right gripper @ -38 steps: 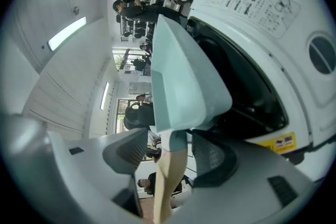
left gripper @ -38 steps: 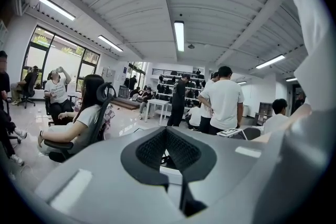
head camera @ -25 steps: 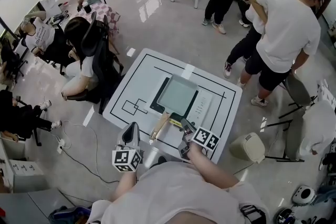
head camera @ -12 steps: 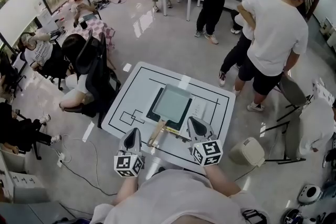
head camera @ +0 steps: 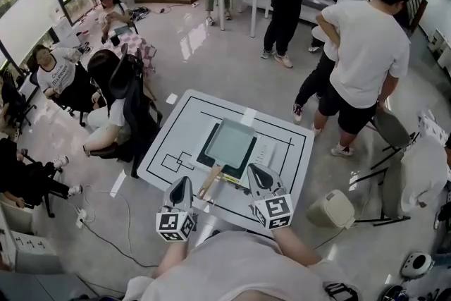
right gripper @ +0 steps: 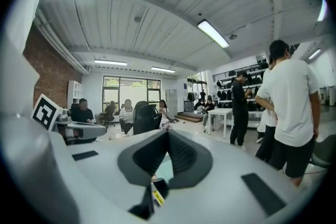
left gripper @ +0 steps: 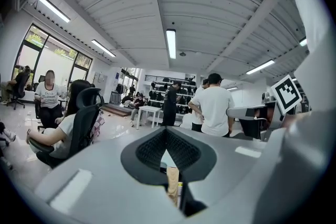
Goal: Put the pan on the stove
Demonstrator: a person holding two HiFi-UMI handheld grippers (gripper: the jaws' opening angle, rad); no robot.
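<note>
In the head view a pale teal rectangular pan [head camera: 230, 140] lies flat on the black stove [head camera: 206, 152] on the white table [head camera: 285, 173]. Its wooden handle [head camera: 210, 182] points toward me. My left gripper [head camera: 182, 185] hangs just left of the handle's end, shut and empty. My right gripper [head camera: 253, 173] is right of the handle, also shut and empty. In the left gripper view, the left gripper [left gripper: 167, 131] has a strip of the handle [left gripper: 172, 187] showing below its closed pads. Under the right gripper [right gripper: 168, 133] a sliver of the pan [right gripper: 165, 169] is visible.
A seated person in a black office chair [head camera: 130, 91] is close to the table's left side. A standing person in a white shirt [head camera: 359, 46] is off its far right corner. A pale bin [head camera: 331, 209] stands on the floor at the right. Cables [head camera: 106, 215] trail at the left.
The right gripper held the pan's handle with the pan tipped up; now the pan lies on the stove, released. The right gripper has drawn back and shut. The left stayed shut.
</note>
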